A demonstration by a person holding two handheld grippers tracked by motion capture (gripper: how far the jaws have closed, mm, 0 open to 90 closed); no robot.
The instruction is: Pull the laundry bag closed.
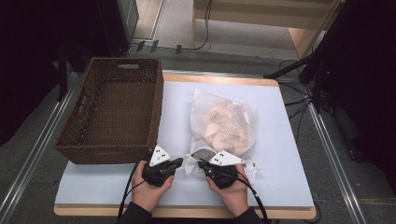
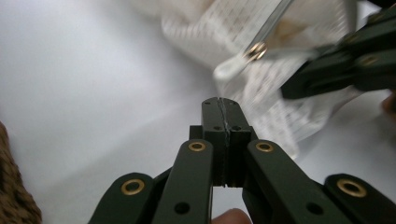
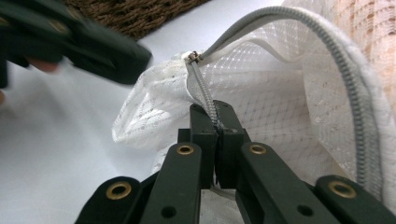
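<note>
While the mesh laundry bag (image 1: 223, 125) lies on the desk (image 1: 280, 154) just right of the wicker basket (image 1: 114, 114), the right tool (image 3: 215, 122) is clamped on the bag's zipper tape (image 3: 201, 88) at its near corner. Just left of that corner, the left tool (image 2: 223, 108) is fully closed, holding nothing.
</note>
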